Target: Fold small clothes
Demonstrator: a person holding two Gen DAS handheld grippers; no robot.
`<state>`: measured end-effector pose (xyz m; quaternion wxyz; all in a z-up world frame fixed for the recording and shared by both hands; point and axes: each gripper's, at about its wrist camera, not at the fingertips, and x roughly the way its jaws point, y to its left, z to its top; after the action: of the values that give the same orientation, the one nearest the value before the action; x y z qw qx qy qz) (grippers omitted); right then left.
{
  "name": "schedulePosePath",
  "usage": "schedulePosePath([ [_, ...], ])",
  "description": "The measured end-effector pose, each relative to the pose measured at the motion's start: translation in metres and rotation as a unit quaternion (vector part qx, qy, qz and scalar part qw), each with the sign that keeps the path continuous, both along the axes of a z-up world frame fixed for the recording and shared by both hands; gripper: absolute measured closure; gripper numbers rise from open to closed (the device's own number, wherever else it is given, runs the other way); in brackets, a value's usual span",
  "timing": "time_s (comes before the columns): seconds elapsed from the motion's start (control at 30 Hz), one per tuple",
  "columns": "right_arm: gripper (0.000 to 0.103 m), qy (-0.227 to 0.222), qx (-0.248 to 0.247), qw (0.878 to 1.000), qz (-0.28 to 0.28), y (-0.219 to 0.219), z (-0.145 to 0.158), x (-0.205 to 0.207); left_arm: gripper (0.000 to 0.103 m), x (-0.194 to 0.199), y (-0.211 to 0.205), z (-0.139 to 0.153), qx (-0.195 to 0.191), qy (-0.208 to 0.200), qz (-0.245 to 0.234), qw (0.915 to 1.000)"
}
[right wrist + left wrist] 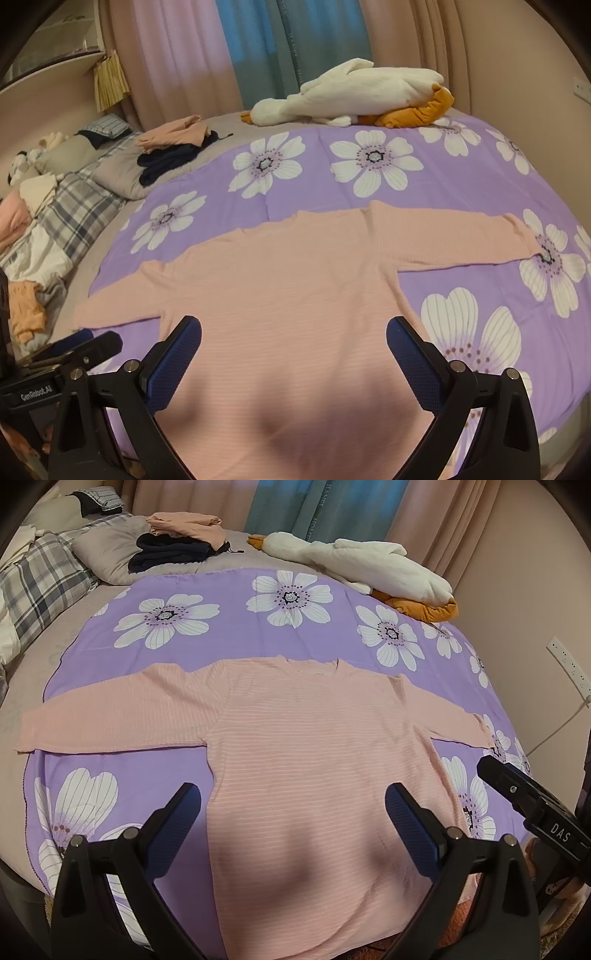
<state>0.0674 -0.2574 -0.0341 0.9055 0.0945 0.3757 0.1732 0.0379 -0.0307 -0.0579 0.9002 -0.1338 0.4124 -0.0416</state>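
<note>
Pink striped top (314, 738), spread flat and face up on the purple flowered sheet (229, 627) over the bed, both sleeves stretched out sideways, neckline toward the far curtains. Left gripper (293, 805) poised low above the hem end, aimed along the garment, jaws spread wide, nothing between them. Right gripper (293, 336) likewise low over the lower body of the top, jaws wide, empty, no visible contact with the cloth. From the left view: right gripper's black body at the right edge, a wall socket beyond. From the right view only: a shelf at upper left and crumpled clothes by the plaid bedding (74, 218). In both: plush goose (354, 561) and folded stack (184, 535) at the far side.
</note>
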Motion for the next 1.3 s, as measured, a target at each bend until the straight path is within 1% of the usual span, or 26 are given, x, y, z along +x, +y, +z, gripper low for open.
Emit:
schedulePosePath([
  [0.4, 0.003, 0.002, 0.004, 1.0, -0.003, -0.003, 0.0, 0.0, 0.003, 0.001, -0.001, -0.001, -0.005, 0.003, -0.005, 1.0],
  [0.6, 0.003, 0.009, 0.013, 1.0, -0.013, -0.013, -0.003, 0.003, 0.003, 0.005, -0.002, -0.003, -0.01, 0.011, -0.011, 0.9998],
  [0.73, 0.006, 0.015, 0.022, 1.0, -0.016, -0.02, -0.006, 0.004, 0.003, 0.008, -0.004, -0.004, -0.015, 0.016, -0.015, 0.9997],
  [0.93, 0.006, 0.024, 0.031, 0.999, -0.031, -0.032, -0.01, 0.009, 0.003, 0.014, -0.011, -0.006, -0.016, 0.022, -0.021, 0.9994],
  [1.17, 0.007, 0.021, 0.043, 0.998, -0.039, -0.046, -0.011, 0.012, 0.003, 0.025, -0.015, -0.01, -0.02, 0.028, -0.022, 0.9992],
  [1.2, 0.007, 0.021, 0.049, 0.998, -0.039, -0.05, -0.011, 0.013, 0.004, 0.028, -0.016, -0.012, -0.021, 0.029, -0.022, 0.9991],
  [1.27, 0.016, 0.024, 0.07, 0.996, -0.041, -0.065, -0.013, 0.019, 0.009, 0.034, -0.019, -0.017, -0.021, 0.034, -0.022, 0.999],
  [1.3, 0.017, 0.028, 0.085, 0.995, -0.043, -0.076, -0.015, 0.024, 0.009, 0.038, -0.02, -0.021, -0.022, 0.038, -0.023, 0.9988],
])
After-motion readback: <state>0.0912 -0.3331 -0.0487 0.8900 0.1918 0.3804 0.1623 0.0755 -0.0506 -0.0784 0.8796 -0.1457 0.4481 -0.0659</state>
